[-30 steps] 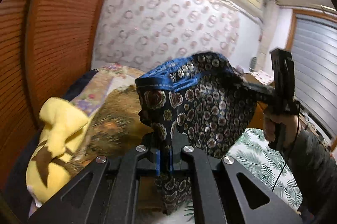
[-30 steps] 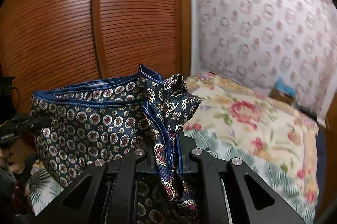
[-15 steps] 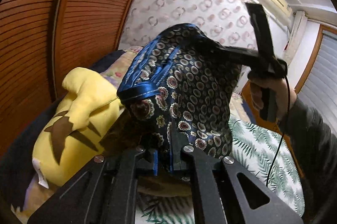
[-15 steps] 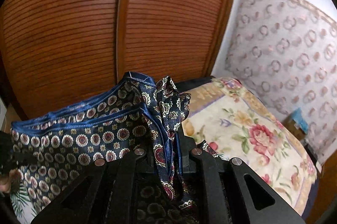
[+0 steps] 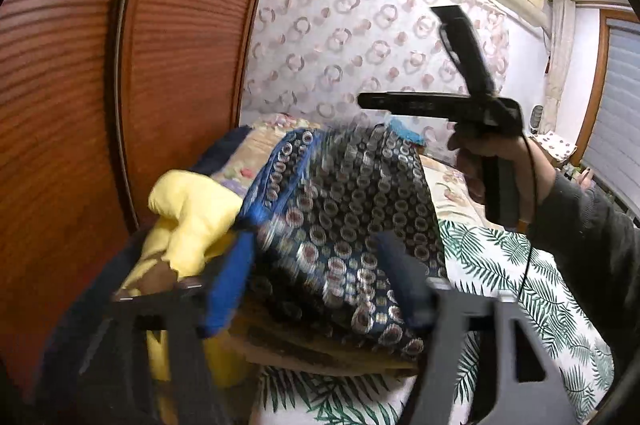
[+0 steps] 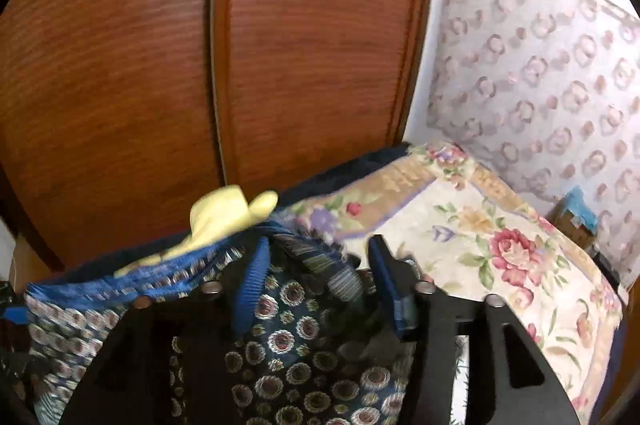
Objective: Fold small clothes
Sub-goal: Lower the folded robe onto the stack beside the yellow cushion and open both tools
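Note:
The small garment is dark blue cloth with round medallion print and a bright blue hem [image 5: 344, 225]. It lies loose and blurred, draped over a yellow plush toy [image 5: 192, 217]. My left gripper [image 5: 316, 277] is open, its blue-padded fingers [image 5: 230, 281] spread on either side of the cloth. My right gripper [image 6: 320, 281] is also open, with the cloth [image 6: 280, 345] beneath and between its fingers. From the left wrist view the right gripper [image 5: 372, 101] is held above the garment, clear of it.
A bed with a palm-leaf sheet [image 5: 520, 289] and a floral quilt [image 6: 480, 237] lies below. A louvred wooden wardrobe [image 6: 200, 65] stands close on the left. A patterned wall [image 5: 360, 57] is behind.
Both grippers were shut on the garment and held it up stretched between them. Now both have opened and the cloth has dropped onto the plush toy. The right gripper has lifted clear.

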### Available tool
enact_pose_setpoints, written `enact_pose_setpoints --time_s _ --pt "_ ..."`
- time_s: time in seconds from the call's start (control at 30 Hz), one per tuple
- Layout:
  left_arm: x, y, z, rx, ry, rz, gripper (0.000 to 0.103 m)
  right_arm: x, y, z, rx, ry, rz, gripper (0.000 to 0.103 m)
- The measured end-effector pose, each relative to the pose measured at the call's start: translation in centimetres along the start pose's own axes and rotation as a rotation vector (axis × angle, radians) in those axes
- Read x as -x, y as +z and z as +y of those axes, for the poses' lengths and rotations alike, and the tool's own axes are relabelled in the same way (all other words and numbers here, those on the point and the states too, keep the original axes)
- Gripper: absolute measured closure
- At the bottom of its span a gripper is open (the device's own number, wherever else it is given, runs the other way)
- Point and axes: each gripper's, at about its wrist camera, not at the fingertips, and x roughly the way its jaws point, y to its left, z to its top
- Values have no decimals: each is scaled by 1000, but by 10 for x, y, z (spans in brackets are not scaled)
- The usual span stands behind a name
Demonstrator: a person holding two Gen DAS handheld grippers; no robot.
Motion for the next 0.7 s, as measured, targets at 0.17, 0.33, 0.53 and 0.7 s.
enact_pose_setpoints --time_s 0.17,0.33,0.53,0.7 --pt "-14 -1 -6 -40 -6 35 22 36 -8 -17 -36 16 -57 42" --pt "-43 -18 -8 -69 33 146 21 31 -48 -24 -57 61 34 42" --pt "-56 -35 -3 -72 62 201 21 -12 -77 -40 -128 53 130 42" --pt "-47 -32 -4 -78 55 179 14 -37 -76 -42 -174 53 143 42"
